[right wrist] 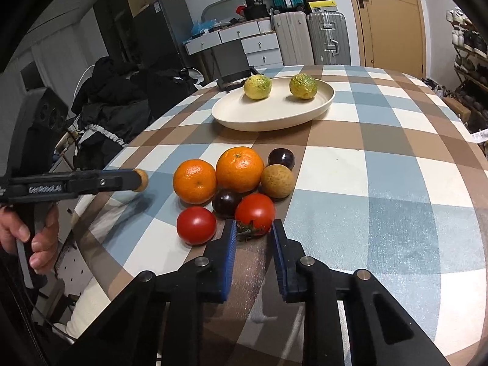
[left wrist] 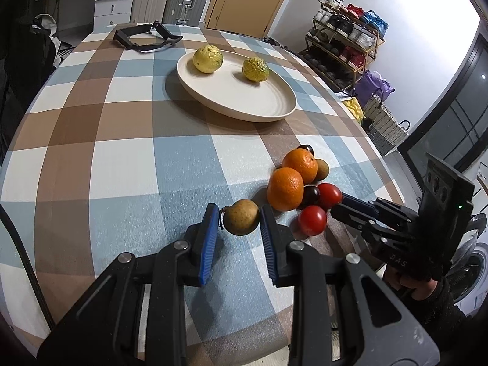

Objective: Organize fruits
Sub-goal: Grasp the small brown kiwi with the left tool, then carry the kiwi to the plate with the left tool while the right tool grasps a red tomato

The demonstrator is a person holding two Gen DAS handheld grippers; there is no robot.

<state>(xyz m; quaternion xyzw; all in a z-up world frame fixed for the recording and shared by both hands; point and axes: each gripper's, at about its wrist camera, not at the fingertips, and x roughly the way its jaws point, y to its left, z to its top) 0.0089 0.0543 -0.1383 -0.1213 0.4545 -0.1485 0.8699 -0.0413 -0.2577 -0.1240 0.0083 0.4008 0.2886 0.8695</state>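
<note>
Currently: your left tool (left wrist: 239, 218) is clamped on a small brown fruit (left wrist: 241, 221), lifted clear of the pile: light, firm-skinned, take across the middle. Your right tool (right wrist: 253, 235) stands apart around a red tomato (right wrist: 254, 213) near the table's (right wrist: 396, 183) near edge: soft, smooth, squeeze gently. Beyond: two oranges (right wrist: 239, 169), and a cream plate (right wrist: 305, 116) holding two yellow-green fruits toward the far edge.
</note>
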